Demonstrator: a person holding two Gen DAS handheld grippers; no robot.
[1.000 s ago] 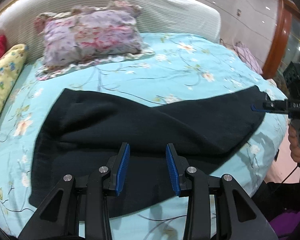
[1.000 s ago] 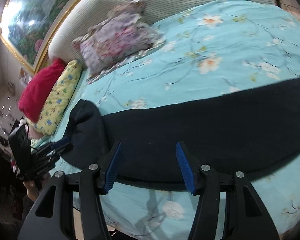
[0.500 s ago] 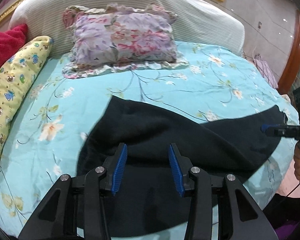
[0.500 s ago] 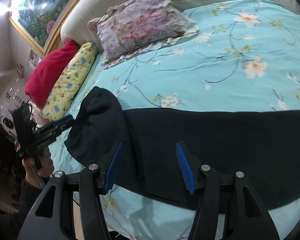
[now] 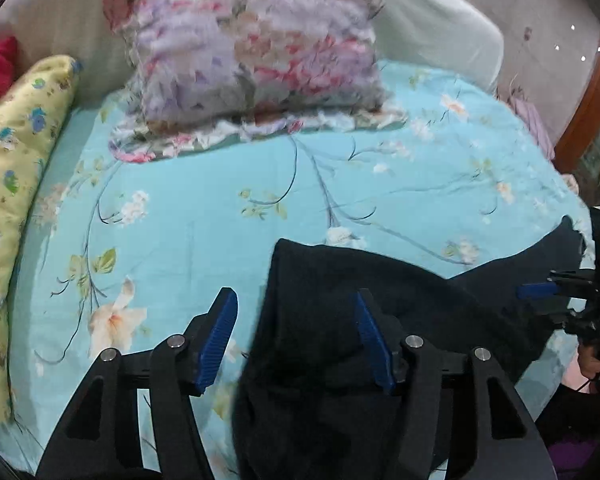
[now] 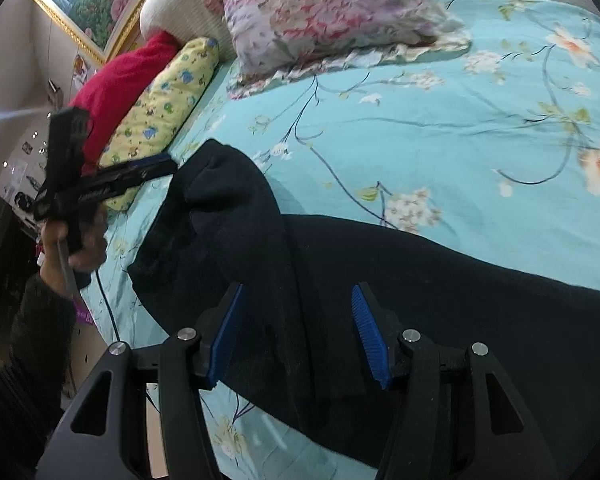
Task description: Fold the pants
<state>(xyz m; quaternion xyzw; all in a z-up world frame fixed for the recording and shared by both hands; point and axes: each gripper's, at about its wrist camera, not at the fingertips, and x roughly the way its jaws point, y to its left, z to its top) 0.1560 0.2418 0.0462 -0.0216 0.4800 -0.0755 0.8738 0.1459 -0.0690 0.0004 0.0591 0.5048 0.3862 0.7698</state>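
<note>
Black pants point(image 5: 364, 320) lie on a turquoise floral bedsheet point(image 5: 204, 216) near the bed's front edge, their left end bunched and folded over point(image 6: 228, 216). My left gripper point(image 5: 296, 340) is open and empty, hovering over the left edge of the pants; it also shows in the right wrist view point(image 6: 140, 172) beside the bunched end. My right gripper point(image 6: 296, 336) is open and empty above the middle of the pants; it shows in the left wrist view point(image 5: 540, 290) at the right end of the pants.
A floral pillow point(image 5: 252, 68) rests against the padded headboard point(image 5: 440, 20). A yellow bolster point(image 5: 16, 184) and a red cushion point(image 6: 124, 80) lie at the left. A framed painting point(image 6: 88, 4) hangs above. A cable point(image 6: 104, 300) trails off the bed's left edge.
Both cameras have swung left along the bed. The left end of the pants has bunched up and shifted right. Both grippers stay open.
</note>
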